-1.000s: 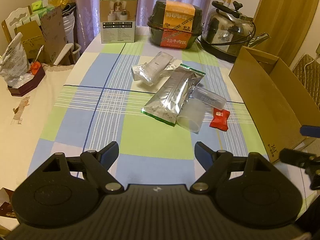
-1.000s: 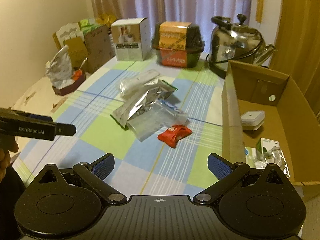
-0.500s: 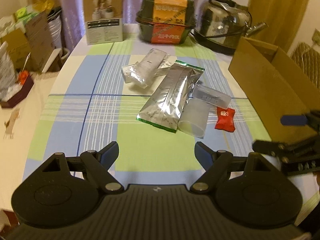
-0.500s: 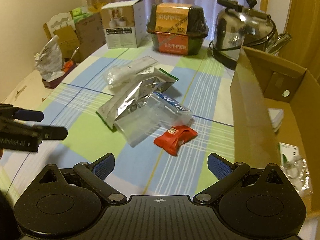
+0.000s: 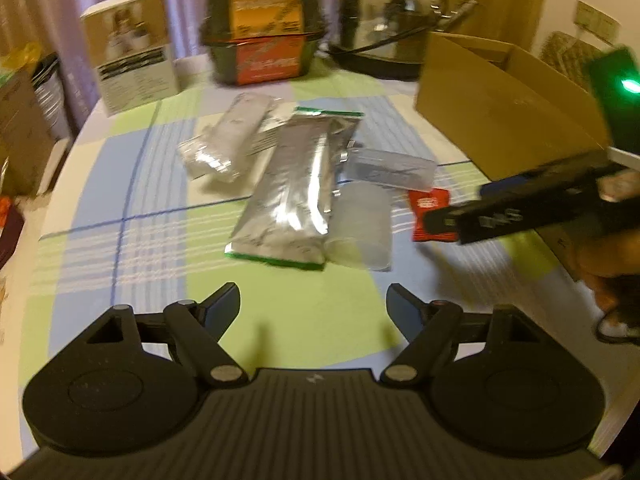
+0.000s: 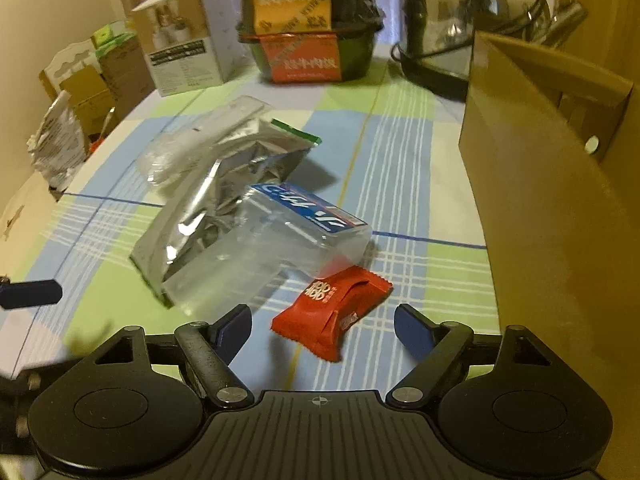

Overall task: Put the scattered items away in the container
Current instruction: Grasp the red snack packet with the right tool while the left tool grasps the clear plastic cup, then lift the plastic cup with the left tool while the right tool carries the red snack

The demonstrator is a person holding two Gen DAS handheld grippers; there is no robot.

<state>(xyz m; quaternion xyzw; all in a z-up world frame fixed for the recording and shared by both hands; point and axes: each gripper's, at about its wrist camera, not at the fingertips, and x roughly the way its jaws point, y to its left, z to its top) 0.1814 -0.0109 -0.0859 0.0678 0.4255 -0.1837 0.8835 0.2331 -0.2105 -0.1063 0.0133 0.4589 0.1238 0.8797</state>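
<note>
A red snack packet lies on the checked tablecloth, just ahead of and between the fingers of my open right gripper. Behind it lie a clear plastic box with a blue label, a silver foil pouch and a clear bag. The cardboard box stands at the right. In the left wrist view my left gripper is open and empty, short of the foil pouch. The red packet is partly hidden there by the right gripper's fingers.
At the table's far edge stand a white carton, a black and orange food tub and a steel kettle. A person's hand holds the right gripper. Boxes and bags crowd the left side.
Both grippers have moved forward toward the pile. The right gripper has dropped low and closed in on the red packet, which now lies between its open fingers. The cardboard box's inside has gone from view.
</note>
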